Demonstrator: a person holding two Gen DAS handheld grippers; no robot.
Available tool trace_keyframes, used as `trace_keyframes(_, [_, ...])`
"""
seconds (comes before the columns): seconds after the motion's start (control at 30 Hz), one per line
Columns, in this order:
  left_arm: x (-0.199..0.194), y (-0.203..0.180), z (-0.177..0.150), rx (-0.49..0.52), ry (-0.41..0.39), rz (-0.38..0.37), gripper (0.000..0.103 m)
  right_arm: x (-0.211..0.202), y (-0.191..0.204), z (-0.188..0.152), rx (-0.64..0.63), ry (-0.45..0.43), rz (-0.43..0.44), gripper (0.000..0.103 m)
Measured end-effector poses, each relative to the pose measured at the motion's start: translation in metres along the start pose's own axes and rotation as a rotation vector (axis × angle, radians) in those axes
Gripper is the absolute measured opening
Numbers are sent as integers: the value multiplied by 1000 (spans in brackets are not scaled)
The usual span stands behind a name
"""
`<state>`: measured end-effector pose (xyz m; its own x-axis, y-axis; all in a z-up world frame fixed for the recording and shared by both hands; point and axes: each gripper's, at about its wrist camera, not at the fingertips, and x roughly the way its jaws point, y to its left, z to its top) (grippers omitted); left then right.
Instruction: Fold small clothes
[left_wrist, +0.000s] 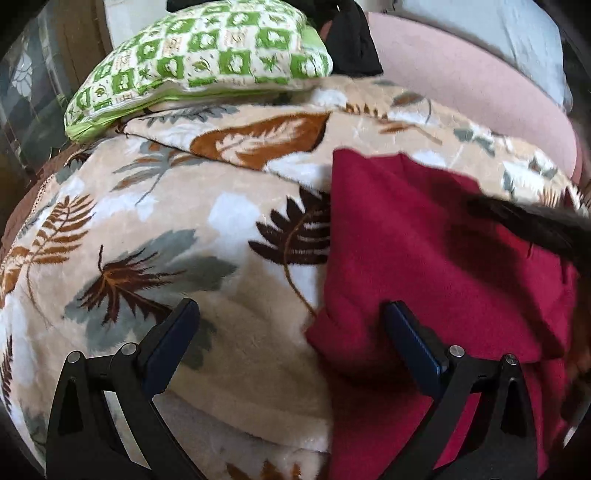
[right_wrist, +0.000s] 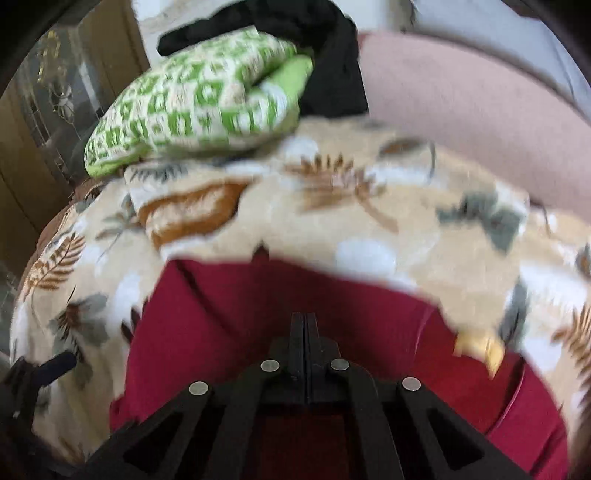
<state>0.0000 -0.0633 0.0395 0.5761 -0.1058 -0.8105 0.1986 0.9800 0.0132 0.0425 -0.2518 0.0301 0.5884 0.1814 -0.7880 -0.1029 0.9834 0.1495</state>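
A dark red garment (left_wrist: 424, 266) lies on a leaf-patterned beige blanket (left_wrist: 147, 229). My left gripper (left_wrist: 291, 314) is open above the garment's left edge, with its right finger (left_wrist: 410, 332) over the red cloth and its left finger over the blanket. In the right wrist view the red garment (right_wrist: 258, 306) fills the lower middle. My right gripper (right_wrist: 303, 325) has its fingers pressed together over the garment; I cannot see whether cloth is pinched between them. A gold tag or clip (right_wrist: 484, 350) shows on the garment's right side. The view is motion-blurred.
A green-and-white checked pillow (left_wrist: 207, 62) lies at the back of the blanket, with a black cloth (left_wrist: 351, 44) behind it. A pink cover (left_wrist: 480, 85) lies at the back right. A wooden cabinet with glass (right_wrist: 44, 122) stands at the left.
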Motion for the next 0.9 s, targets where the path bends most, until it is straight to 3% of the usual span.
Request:
trace_keyframes(0.03, [-4, 1, 0, -10, -13, -11, 101, -26, -7, -13, 2, -36, -9, 7])
trace_keyframes(0.1, [-10, 3, 1, -26, -33, -32, 101, -66, -23, -33, 20, -79, -39, 35])
trace_keyframes(0.13, [-11, 2, 1, -27, -36, -39, 101, -87, -37, -46, 48, -92, -68, 59])
trace_keyframes(0.17, [-11, 1, 1, -24, -38, -42, 101, -106, -55, -60, 85, -90, -120, 72])
trace_keyframes(0.2, [-11, -1, 1, -18, -39, -39, 101, -117, -67, -71, 111, -79, -165, 73])
trace_keyframes(0.33, [-7, -7, -1, -10, -31, -40, 101, -132, -128, -109, 229, 24, -311, 73])
trace_keyframes(0.4, [-6, -11, -3, -6, -37, -44, 101, -122, -142, -120, 266, 67, -277, 73])
trace_keyframes(0.43, [-6, -13, -4, -3, -40, -45, 101, -115, -142, -123, 250, 93, -270, 62])
trace_keyframes(0.47, [-5, -15, -5, 2, -39, -45, 101, -111, -139, -123, 224, 112, -280, 24])
trace_keyframes(0.5, [-4, -17, -6, 6, -35, -47, 101, -111, -134, -122, 183, 116, -301, 6])
trace_keyframes(0.53, [-3, -18, -6, 8, -33, -49, 101, -117, -129, -119, 150, 86, -326, 3])
trace_keyframes(0.7, [5, -26, -9, 31, -9, -40, 101, -144, -136, -102, 165, -70, -413, 3])
trace_keyframes(0.8, [8, -30, -11, 52, -7, -26, 101, -120, -151, -107, 195, -40, -440, 3])
trace_keyframes(0.9, [10, -28, -11, 44, 4, -32, 101, -101, -164, -115, 227, 55, -460, 6])
